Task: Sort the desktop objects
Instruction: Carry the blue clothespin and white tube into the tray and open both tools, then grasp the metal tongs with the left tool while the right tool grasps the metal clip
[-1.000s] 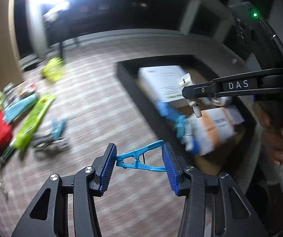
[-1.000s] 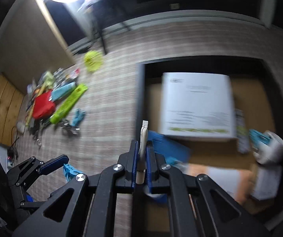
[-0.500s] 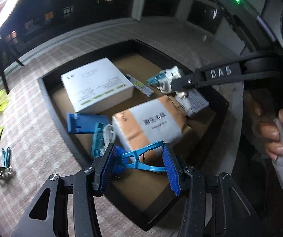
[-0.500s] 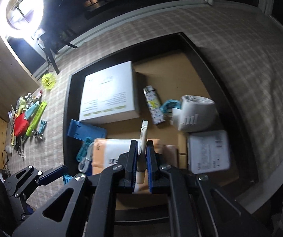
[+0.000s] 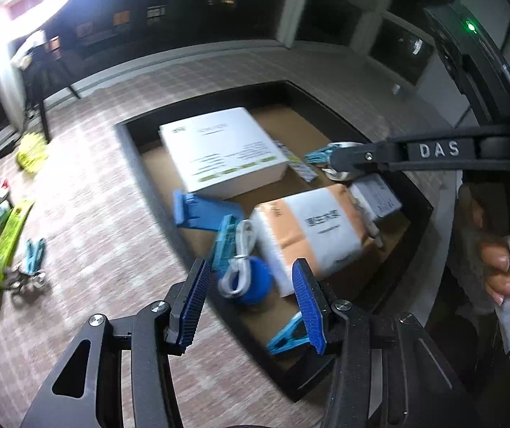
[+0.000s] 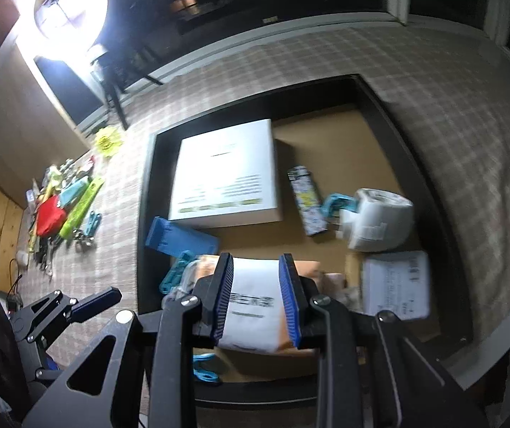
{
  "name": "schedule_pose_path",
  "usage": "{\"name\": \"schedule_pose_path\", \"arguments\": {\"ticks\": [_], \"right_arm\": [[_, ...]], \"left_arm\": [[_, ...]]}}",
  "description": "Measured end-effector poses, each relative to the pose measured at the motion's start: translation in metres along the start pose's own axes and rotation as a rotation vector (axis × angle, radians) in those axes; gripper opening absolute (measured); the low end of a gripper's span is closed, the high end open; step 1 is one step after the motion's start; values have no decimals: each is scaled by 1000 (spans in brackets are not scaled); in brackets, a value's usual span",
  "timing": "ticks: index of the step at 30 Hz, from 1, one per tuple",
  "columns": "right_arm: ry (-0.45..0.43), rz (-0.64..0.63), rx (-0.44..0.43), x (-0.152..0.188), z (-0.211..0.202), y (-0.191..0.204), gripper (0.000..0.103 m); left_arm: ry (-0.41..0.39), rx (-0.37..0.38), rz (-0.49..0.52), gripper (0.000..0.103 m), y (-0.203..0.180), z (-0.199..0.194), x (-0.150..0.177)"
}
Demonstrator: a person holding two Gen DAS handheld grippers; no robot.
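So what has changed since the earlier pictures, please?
The left gripper let go of the blue clip, which now lies in the black tray. The right gripper released its white stick; its jaws are opening with nothing between them. The white box stayed in place.

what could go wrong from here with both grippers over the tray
1. The blue clip lies at the tray's near edge, right by the left gripper; its open jaws could knock it back out in pulling away.
2. The right gripper hangs low over the orange-and-white pack with its jaws opening and nothing between them; a dip could snag the pack.
3. The tray is crowded, so the loose white cable may catch.
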State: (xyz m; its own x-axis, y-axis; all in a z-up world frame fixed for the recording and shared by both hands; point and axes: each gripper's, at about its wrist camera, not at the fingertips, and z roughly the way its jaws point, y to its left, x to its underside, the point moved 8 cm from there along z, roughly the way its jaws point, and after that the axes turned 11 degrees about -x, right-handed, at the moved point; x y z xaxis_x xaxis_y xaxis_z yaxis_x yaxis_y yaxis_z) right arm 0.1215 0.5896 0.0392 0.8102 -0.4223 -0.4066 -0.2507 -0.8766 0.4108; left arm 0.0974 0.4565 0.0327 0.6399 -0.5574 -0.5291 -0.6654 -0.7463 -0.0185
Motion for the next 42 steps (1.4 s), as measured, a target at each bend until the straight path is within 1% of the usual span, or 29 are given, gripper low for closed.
{"name": "schedule_pose_path", "arguments": {"ticks": [1,2,3,8,12,16,20,23,28,33,36,42], "right_arm": [[7,-15,-8,-1,3,6,27],[-9,4,5,-2,6,12,28],[-7,-6,0,-2,9,18,28],[22,-95,-49,-6,28,60,32],[49,-165,-83,-8,47,95,36],[84,-262,-112,-7,68,136,37],[123,-375,-135,-3,90,179,40],[159,-437,-155,-1,105,206,41],[207,-521,-167,-2,128,242,44],[254,-609,-182,-3,154,276,45],[286,-661,-181,-4,172,294,45],[344,-708,-158,-11,215,312,45]], "left_arm": [[0,-12,-12,46,8,-1,1],[0,-23,-25,46,15,-2,3],[2,-33,-38,46,22,-2,4],[13,-88,-115,46,68,-5,18],[26,-142,-196,46,114,-8,35],[37,-206,-287,46,168,-12,56],[62,-268,-389,46,224,-16,83],[75,-309,-464,46,265,-20,103],[88,-358,-535,46,312,-27,129],[106,-379,-554,46,339,-24,139],[112,-382,-552,46,349,-23,140],[135,-378,-566,44,365,-12,142]]}}
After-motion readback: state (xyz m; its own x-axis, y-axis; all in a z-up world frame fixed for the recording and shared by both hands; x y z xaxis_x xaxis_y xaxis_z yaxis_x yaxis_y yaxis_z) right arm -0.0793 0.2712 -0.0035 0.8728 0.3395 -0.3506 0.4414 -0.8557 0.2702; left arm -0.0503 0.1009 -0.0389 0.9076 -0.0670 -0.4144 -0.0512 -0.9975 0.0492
